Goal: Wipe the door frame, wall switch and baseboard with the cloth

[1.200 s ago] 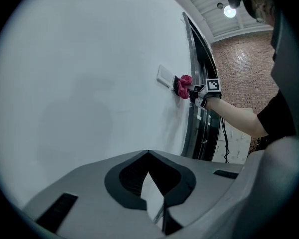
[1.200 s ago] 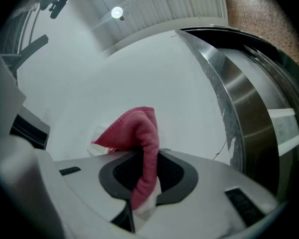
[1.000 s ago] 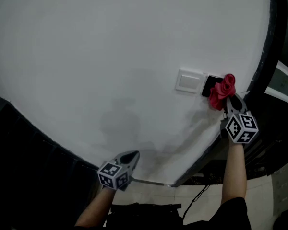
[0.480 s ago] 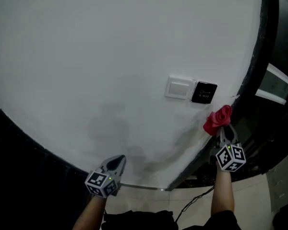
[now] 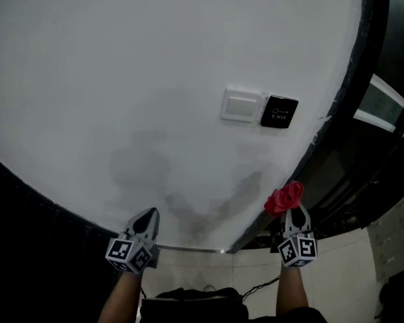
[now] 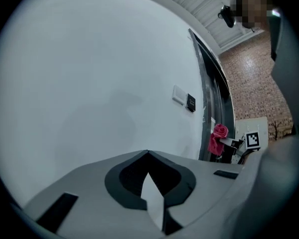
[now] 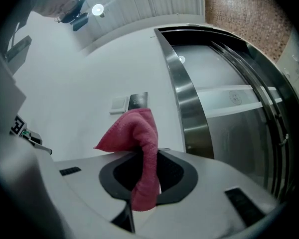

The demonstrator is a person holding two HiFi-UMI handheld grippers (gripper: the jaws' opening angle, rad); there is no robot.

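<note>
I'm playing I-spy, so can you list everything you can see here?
Painted wall: one, white, straight ahead.
Rectangular plastic wall switch: one, white, on the wall.
Square exit button plate: one, black, just right of the switch.
Metal door frame: one, silver, right of the wall.
Crumpled fabric cloth: one, red, between the right jaws.
Round ceiling lights: two, white, overhead.
Left hand-held gripper: one, grey, shut, empty, low by the wall.
Right hand-held gripper: one, grey, shut on the cloth.

White wall (image 5: 121,59) bears white switch (image 5: 241,105), black exit plate (image 5: 279,112) just beside.
</note>
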